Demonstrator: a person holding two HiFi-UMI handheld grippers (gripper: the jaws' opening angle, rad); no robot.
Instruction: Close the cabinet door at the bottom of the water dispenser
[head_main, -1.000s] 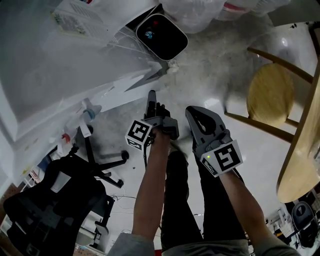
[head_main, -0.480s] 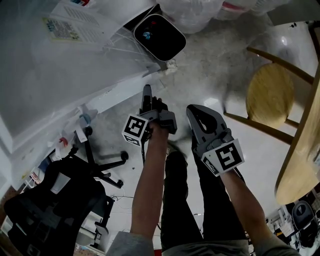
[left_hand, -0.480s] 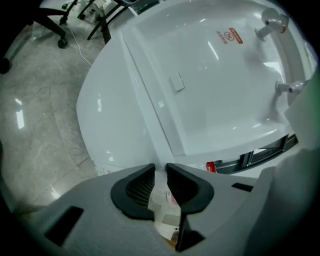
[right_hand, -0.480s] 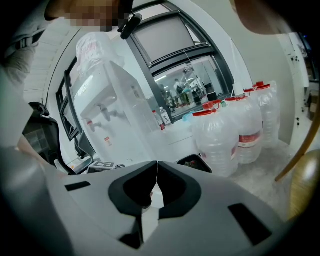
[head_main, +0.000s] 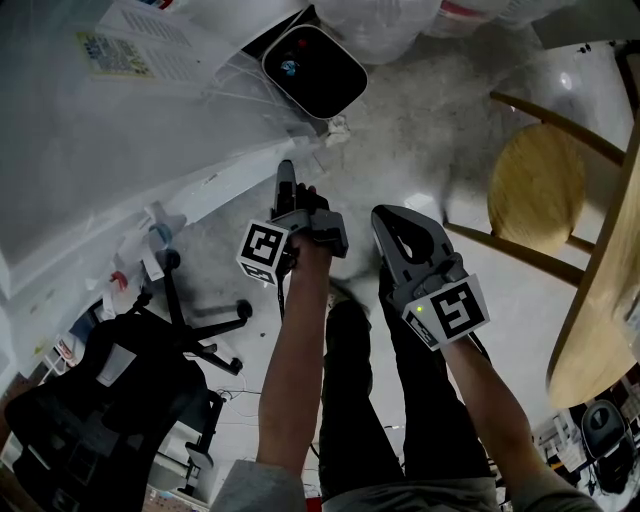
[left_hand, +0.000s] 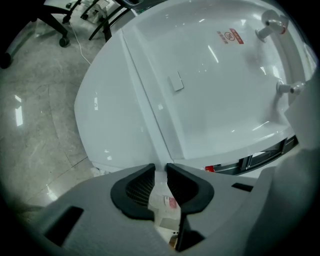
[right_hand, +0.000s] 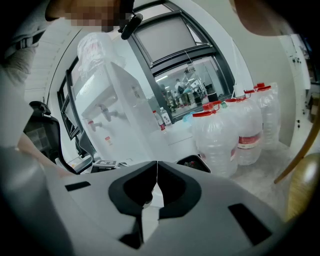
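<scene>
The white water dispenser (head_main: 90, 130) fills the upper left of the head view. Its bottom cabinet door (head_main: 240, 175) shows as a white panel that slants out toward me. My left gripper (head_main: 285, 182) points at that panel with its tips at the panel's edge. In the left gripper view the door (left_hand: 115, 120) lies left of a long seam, and the taps (left_hand: 272, 22) are at the far right. The left gripper (left_hand: 160, 169) has its jaws a narrow slit apart, with only white surface behind. My right gripper (head_main: 388, 225) hangs back over my legs, and in its own view this gripper (right_hand: 157, 167) is shut and empty.
A black-topped white bin (head_main: 312, 70) stands on the floor beyond the door. A wooden stool (head_main: 540, 190) and a wooden table edge (head_main: 610, 300) are on the right. A black office chair (head_main: 120, 390) sits at lower left. Several big water bottles (right_hand: 230, 135) stand beside the dispenser.
My left gripper has moved forward and left toward the dispenser, and the wedge of door sticking out has shrunk. The right gripper has hardly moved.
</scene>
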